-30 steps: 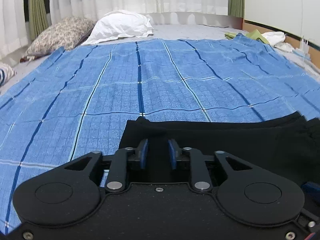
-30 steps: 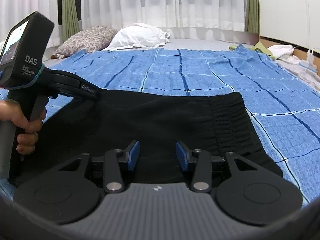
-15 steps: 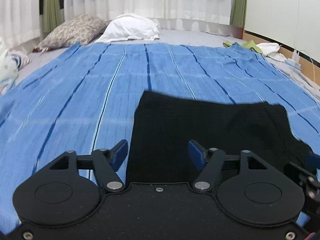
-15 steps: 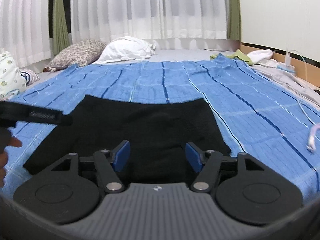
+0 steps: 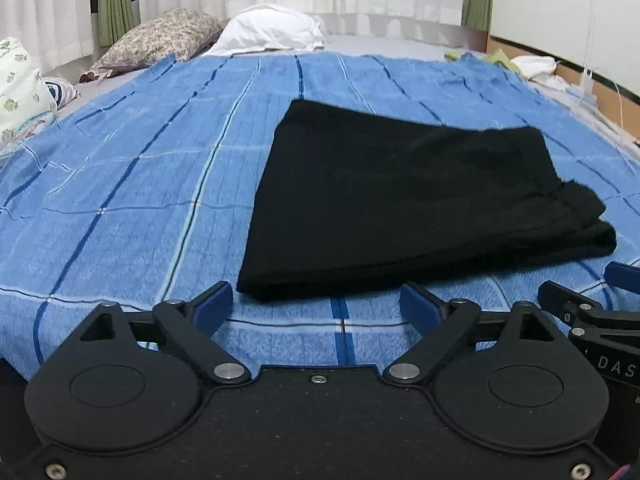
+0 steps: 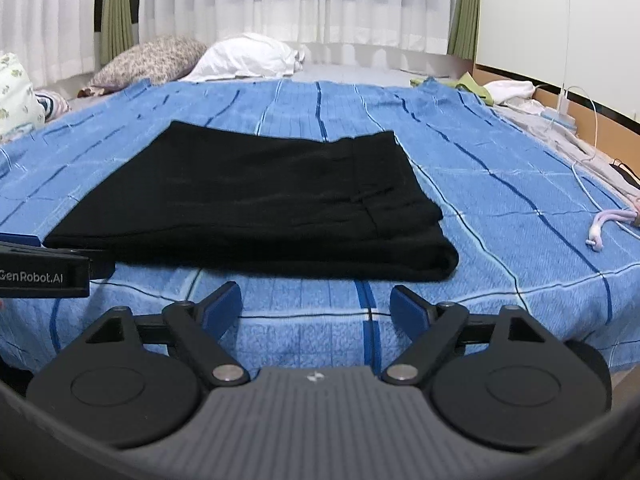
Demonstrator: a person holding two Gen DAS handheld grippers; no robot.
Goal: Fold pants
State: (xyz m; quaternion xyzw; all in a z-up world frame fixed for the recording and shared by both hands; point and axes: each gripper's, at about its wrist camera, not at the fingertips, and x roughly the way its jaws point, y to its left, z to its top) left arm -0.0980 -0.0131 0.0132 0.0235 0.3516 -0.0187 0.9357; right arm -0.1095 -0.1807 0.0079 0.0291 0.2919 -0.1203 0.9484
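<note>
The black pants (image 5: 408, 200) lie folded into a flat rectangle on the blue plaid blanket (image 5: 140, 184); they also show in the right wrist view (image 6: 256, 204). My left gripper (image 5: 316, 312) is open and empty, just short of the near edge of the pants. My right gripper (image 6: 316, 306) is open and empty, also short of the near edge. The right gripper shows at the right edge of the left wrist view (image 5: 592, 300). The left gripper shows at the left edge of the right wrist view (image 6: 40, 264).
A floral pillow (image 5: 160, 40) and a white pillow (image 5: 272, 32) lie at the head of the bed under white curtains. Green and white clothes (image 6: 496, 90) lie at the far right. A white cable (image 6: 592, 148) and a pale cord (image 6: 608, 224) lie on the blanket's right side.
My left gripper let go of the pants and opened. Both grippers drew back toward the near edge of the bed, and the pants now lie flat, clear of both.
</note>
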